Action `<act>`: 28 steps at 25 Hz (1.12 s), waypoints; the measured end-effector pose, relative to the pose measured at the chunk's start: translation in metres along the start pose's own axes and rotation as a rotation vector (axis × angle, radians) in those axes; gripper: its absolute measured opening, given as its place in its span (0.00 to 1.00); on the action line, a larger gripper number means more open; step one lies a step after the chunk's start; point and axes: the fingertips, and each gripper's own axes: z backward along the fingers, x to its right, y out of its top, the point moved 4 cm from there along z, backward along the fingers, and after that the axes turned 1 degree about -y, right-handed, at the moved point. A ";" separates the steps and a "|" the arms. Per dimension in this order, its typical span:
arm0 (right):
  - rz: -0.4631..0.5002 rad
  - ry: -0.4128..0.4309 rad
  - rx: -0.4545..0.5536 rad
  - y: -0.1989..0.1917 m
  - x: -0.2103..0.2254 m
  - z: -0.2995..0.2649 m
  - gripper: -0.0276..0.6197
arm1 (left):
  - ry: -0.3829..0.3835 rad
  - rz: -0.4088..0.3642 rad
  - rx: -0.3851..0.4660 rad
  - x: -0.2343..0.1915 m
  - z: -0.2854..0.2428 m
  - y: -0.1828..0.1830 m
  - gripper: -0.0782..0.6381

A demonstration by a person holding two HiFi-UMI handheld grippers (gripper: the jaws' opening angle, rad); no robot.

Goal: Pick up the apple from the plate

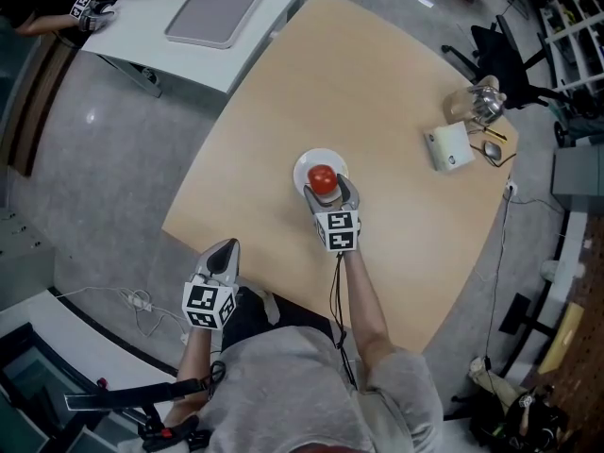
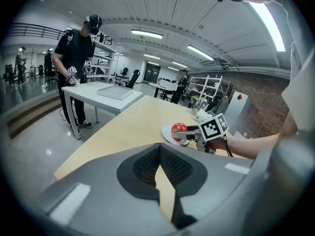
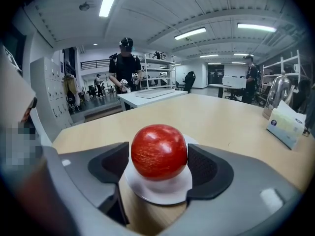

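on a white plate (image 3: 158, 194), the wide-spread right gripper (image 3: 160, 163) straddles a glossy red apple (image 3: 158, 149).

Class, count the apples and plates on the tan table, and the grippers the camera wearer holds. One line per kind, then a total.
Apples: 1
Plates: 1
Grippers: 2, the left gripper and the right gripper
Total: 4

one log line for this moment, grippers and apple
stage: pre-grasp | right gripper: jaws open astride apple | apple: on plate | left gripper: jaws shut, empty
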 end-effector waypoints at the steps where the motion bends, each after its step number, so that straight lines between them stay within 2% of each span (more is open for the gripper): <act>1: -0.003 -0.001 -0.003 -0.001 0.000 0.000 0.61 | 0.001 0.001 -0.001 0.000 0.000 0.000 0.13; 15: -0.075 0.015 0.008 0.002 0.004 -0.002 0.59 | -0.004 -0.018 -0.007 0.005 -0.005 0.007 0.13; 28: -0.130 -0.035 0.082 0.014 0.028 0.028 0.59 | -0.029 -0.082 0.021 0.031 -0.006 0.021 0.13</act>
